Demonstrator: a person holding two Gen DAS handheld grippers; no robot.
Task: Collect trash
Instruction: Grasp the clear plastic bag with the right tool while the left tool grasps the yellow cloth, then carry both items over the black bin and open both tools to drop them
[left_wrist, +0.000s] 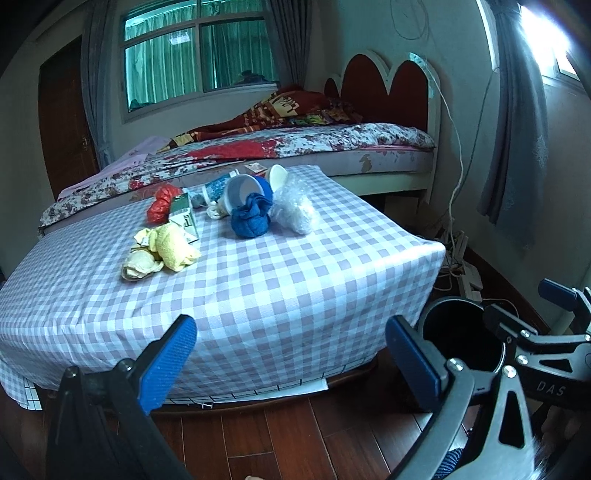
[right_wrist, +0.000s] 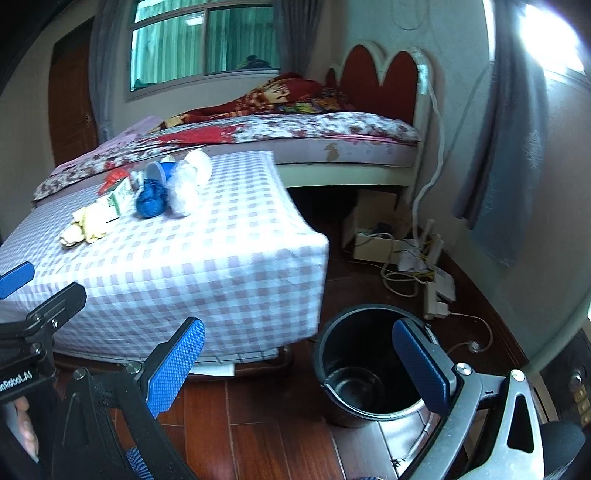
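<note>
A: Both your grippers are released and hold nothing. Your left gripper (left_wrist: 291, 363) hangs before the checked worktop (left_wrist: 258, 288); your right gripper (right_wrist: 299, 369) is over the floor beside the black bin (right_wrist: 332, 350).

B: And the trash?

A: Heaped at the worktop's far side: yellow cloth (left_wrist: 166, 251), blue cloth (left_wrist: 251, 218), clear plastic wrap (left_wrist: 295, 210), red bag (left_wrist: 160, 203), cups (left_wrist: 240, 188).

A: Tabletop (left_wrist: 280, 280): woven checked cloth, matt. Bin (right_wrist: 369, 373): black plastic, glossy inside.

B: Floor (right_wrist: 280, 435): polished red-brown wood boards. Left gripper (left_wrist: 291, 358) and right gripper (right_wrist: 299, 365): dimpled blue rubbery pads on matt black metal. Far bag (left_wrist: 293, 206): clear crinkled plastic; blue rag (left_wrist: 251, 218): soft cloth.
</note>
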